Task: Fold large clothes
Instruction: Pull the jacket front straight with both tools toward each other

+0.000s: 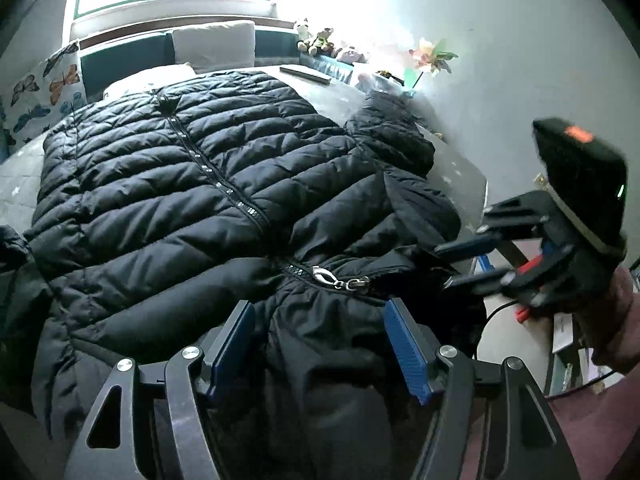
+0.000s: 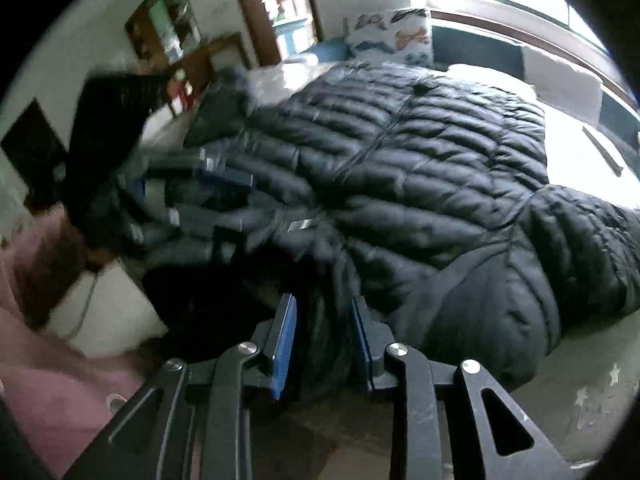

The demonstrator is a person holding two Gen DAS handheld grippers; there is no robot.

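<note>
Left gripper (image 1: 320,344) spread wide over the near collar of the black puffer jacket (image 1: 192,168); right gripper (image 2: 322,344) half-closed, pinching collar fabric.
Jacket flat on bed, still unfolded; next, left must close on collar.

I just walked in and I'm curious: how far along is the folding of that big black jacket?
Barely begun. Done: the puffer jacket lies spread flat on the bed, zipped up. In hand: the right gripper pinches fabric near the collar; the left gripper hangs open over the collar. Left: no fold shows yet; the sleeve is still out.
</note>
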